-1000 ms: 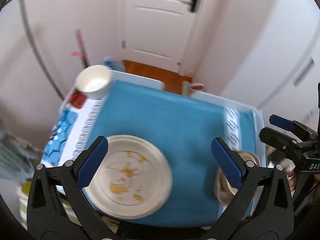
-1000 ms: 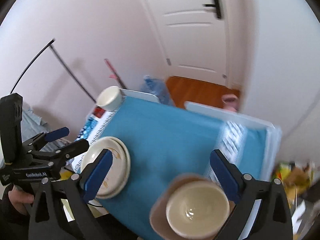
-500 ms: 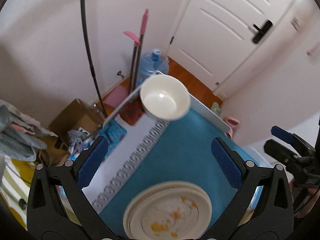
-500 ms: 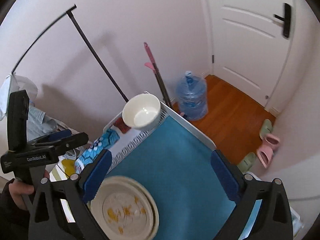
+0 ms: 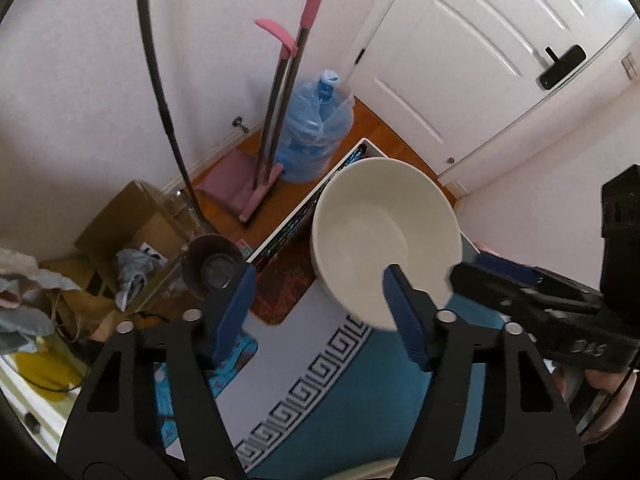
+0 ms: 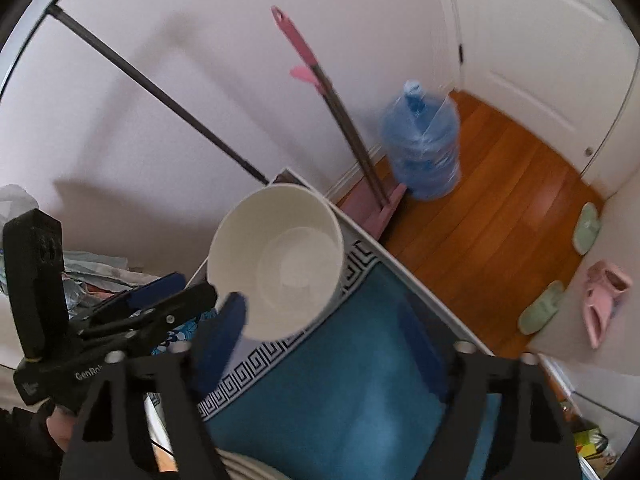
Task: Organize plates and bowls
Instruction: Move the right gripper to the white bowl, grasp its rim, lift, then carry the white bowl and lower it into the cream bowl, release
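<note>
A white bowl (image 5: 384,236) (image 6: 280,264) stands on the far corner of the table, on the blue cloth (image 5: 360,400) (image 6: 340,400). My left gripper (image 5: 320,312) hovers at the bowl's near left side. Its jaws are closing, with the bowl's near wall between them and no pad pressing on it. My right gripper (image 6: 320,336) comes at the bowl's near rim, blurred, its jaws closing too and apart from the bowl. Each gripper shows in the other's view: the right gripper (image 5: 480,280) beside the bowl's right edge, the left gripper (image 6: 192,292) beside its left edge. A plate rim (image 5: 384,466) (image 6: 248,468) peeks in at the bottom.
Beyond the table corner stand a blue water jug (image 5: 316,136) (image 6: 424,152), pink-handled mop poles (image 5: 288,92) (image 6: 332,100) and a slanting black pole (image 5: 160,80). A cardboard box (image 5: 132,224) and clutter lie left. Slippers (image 6: 588,232) rest on the wooden floor by a white door (image 5: 480,60).
Both grippers have swung across the table and down towards the white bowl, which now looms large. Both pairs of jaws stand narrower. The soiled plates have slid to the bottom edge.
</note>
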Demonstrator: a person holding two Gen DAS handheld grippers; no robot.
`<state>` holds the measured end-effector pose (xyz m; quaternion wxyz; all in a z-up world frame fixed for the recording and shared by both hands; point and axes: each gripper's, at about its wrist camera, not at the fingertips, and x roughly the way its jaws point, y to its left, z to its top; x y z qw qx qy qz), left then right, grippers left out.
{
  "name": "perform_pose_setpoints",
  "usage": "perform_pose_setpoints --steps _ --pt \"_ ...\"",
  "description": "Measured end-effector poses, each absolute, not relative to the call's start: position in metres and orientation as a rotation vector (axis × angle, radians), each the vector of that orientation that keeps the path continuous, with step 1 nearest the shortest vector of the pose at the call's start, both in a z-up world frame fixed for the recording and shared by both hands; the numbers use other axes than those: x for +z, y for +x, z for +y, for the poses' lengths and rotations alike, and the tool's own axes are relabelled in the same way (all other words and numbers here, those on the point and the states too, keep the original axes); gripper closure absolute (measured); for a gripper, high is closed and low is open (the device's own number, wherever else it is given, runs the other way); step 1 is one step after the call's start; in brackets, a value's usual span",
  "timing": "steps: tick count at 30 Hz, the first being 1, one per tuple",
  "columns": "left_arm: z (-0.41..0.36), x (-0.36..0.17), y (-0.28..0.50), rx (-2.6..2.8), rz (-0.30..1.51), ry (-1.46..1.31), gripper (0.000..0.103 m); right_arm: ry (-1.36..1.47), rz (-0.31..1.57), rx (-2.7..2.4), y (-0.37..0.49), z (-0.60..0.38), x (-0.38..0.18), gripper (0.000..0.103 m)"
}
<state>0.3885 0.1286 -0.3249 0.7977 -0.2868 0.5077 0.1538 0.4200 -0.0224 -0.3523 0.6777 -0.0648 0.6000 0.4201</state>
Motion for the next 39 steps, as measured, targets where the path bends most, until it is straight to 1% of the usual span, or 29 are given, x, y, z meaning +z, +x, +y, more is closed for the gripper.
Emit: perform_pose_setpoints --steps 1,4,5,6,7,8,11,14,19,25,28,33,39 --pt "0.128 -0.33 0.392 0.325 1.097 -0.613 0.051 -0.146 1.356 0.945 0.421 -0.018 -0.356 0.042" --pt "0.126 -0.338 0.398 0.317 1.105 -0.605 0.055 -0.123 1.355 0.954 0.425 -0.013 -0.362 0.047" --pt "0.125 -0.34 0.399 0.312 1.105 -0.603 0.067 -0.123 1.355 0.955 0.426 -0.011 -0.364 0.05" --pt "0.124 -0.342 0.401 0.307 1.109 -0.599 0.075 -0.128 1.355 0.959 0.426 -0.008 -0.365 0.053" --pt "0.123 -0.345 0.403 0.303 1.119 -0.594 0.084 -0.136 1.354 0.962 0.427 -0.007 -0.366 0.06" --pt "0.123 -0.348 0.405 0.309 1.13 -0.584 0.085 -0.143 1.356 0.963 0.428 -0.005 -0.369 0.068" --pt "0.125 -0.349 0.404 0.309 1.119 -0.588 0.085 -0.168 1.364 0.941 0.43 -0.001 -0.376 0.081" --pt "0.121 -0.347 0.406 0.312 1.122 -0.558 0.085 -0.16 1.359 0.93 0.432 -0.003 -0.377 0.086" --pt "0.115 -0.339 0.407 0.301 1.115 -0.518 0.085 -0.165 1.337 0.898 0.43 -0.005 -0.374 0.086" --pt "0.103 -0.313 0.401 0.275 1.079 -0.452 0.085 -0.136 1.293 0.878 0.42 -0.019 -0.357 0.086" --pt "0.091 -0.292 0.397 0.247 1.051 -0.419 0.085 -0.112 1.264 0.859 0.411 -0.034 -0.341 0.086" --pt "0.057 -0.252 0.385 0.176 1.012 -0.375 0.085 -0.071 1.19 0.803 0.389 -0.075 -0.298 0.086" --pt "-0.014 -0.207 0.36 0.052 0.969 -0.305 0.085 -0.014 1.104 0.709 0.349 -0.152 -0.248 0.086"
